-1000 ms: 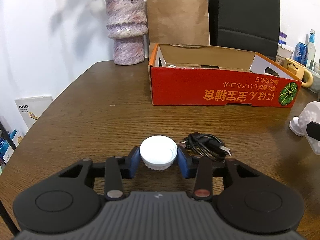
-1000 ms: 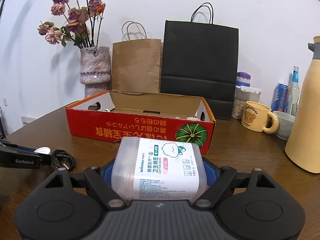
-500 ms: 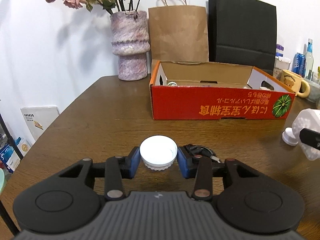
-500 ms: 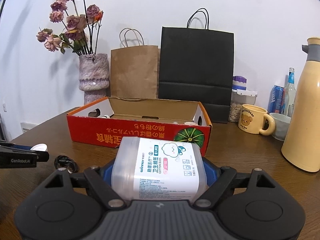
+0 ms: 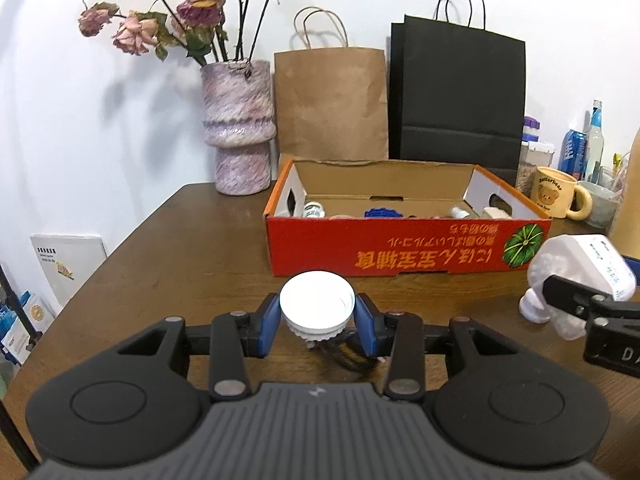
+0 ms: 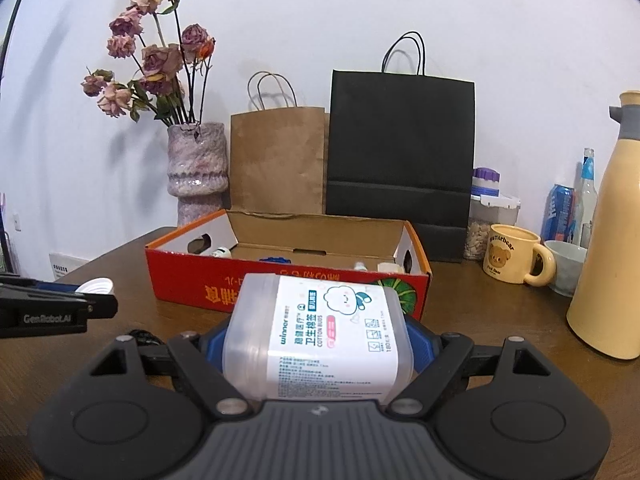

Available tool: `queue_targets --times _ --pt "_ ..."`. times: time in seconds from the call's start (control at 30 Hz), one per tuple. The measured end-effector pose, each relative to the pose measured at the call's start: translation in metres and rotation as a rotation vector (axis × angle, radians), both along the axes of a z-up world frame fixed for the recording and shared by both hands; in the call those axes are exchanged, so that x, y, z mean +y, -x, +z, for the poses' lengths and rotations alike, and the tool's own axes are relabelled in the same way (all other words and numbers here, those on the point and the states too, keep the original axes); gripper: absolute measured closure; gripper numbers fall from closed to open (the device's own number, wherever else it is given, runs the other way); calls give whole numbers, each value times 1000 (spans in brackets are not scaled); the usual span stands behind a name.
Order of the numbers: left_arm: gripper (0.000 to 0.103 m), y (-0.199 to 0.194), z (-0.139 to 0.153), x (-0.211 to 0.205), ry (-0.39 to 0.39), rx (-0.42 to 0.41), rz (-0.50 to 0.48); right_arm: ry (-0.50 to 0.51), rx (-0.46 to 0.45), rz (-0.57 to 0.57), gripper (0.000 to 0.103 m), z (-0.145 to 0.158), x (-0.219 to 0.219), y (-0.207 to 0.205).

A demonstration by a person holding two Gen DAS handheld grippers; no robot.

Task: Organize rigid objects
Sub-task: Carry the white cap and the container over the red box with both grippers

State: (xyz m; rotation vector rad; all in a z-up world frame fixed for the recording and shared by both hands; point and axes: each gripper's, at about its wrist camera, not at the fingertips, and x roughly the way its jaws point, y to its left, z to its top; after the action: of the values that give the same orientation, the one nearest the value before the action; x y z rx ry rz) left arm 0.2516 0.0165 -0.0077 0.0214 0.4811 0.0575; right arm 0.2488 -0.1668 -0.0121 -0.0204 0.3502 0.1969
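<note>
The left gripper (image 5: 317,322) is closed on a white ribbed bottle cap (image 5: 317,307), with one blue pad on each side of its rim; the cap sits with its flat round face turned up and toward the camera, so its short axis points up and it has no real long side. The right gripper (image 6: 320,346) has its jaws spread wide but pressed on a clear cotton bud box (image 6: 320,332), which fills the whole gap between the pads. The long axis of this box runs across the gripper, from one pad to the other, and its printed label faces up and toward the camera, the text reading left to right. Both things are in the air above the brown wooden table (image 5: 192,248), in front of the red cardboard box (image 5: 404,246), whose open top shows some small things inside. A black cable (image 5: 352,360) lies on the table under the left gripper. Compared with one second before, the left gripper has risen and tilted up: the cable, earlier beside the cap at the right, is now mostly hidden below the cap, and the inside of the red box and the dried roses (image 5: 192,12) are now visible. The right gripper has hardly moved. Both grips are unchanged.
</note>
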Motion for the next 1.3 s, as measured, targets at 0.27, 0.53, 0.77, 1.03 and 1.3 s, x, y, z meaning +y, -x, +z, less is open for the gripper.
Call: queue_targets --times 0.27,0.53,0.77,1.03,1.3 --pt "62 -8 13 -13 6 -20 -16 -5 -26 9 21 13 4 -6" --pt "62 -20 29 -25 16 -61 -16 -19 -57 12 21 28 5 -19" --pt "62 -35 42 -29 40 -95 -5 -35 -85 9 21 37 7 -35" --pt "62 -58 51 -29 64 -121 20 -63 -97 -8 21 42 4 -61" --pt "62 -87 51 -26 83 -118 36 -83 -83 -18 21 40 -3 -91"
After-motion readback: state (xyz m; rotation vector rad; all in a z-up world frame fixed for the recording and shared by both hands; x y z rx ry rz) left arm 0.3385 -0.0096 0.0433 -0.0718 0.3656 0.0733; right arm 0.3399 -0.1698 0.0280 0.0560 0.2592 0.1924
